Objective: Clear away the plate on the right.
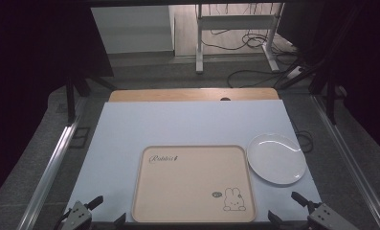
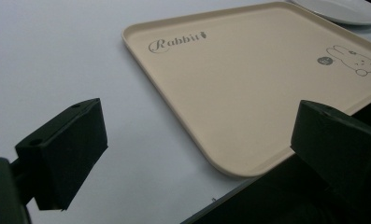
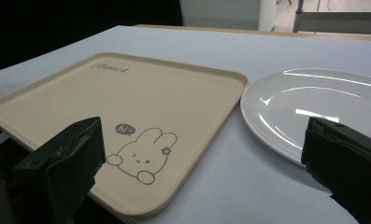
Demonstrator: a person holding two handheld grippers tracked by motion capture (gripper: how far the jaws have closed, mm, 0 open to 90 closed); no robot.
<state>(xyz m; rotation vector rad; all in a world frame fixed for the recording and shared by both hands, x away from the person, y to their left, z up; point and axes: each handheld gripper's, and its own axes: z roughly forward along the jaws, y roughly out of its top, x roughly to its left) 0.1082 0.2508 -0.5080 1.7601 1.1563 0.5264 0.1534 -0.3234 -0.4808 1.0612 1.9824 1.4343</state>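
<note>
A beige tray (image 1: 187, 184) printed with a rabbit drawing lies empty at the near middle of the light table; its near corner shows in the left gripper view (image 2: 248, 93) and its rabbit corner in the right gripper view (image 3: 103, 102). A white plate (image 1: 276, 158) sits just right of the tray, empty (image 3: 314, 102). My left gripper (image 1: 106, 211) hovers at the tray's near left corner, jaws wide apart with nothing between them (image 2: 197, 140). My right gripper (image 1: 285, 206) hangs at the near right, between tray and plate, also open and empty (image 3: 202, 158).
The white table top (image 1: 187, 124) stretches back to a wooden strip (image 1: 192, 94). Metal rails (image 1: 53, 163) run along both sides. A desk frame (image 1: 235, 33) and cables lie on the floor beyond.
</note>
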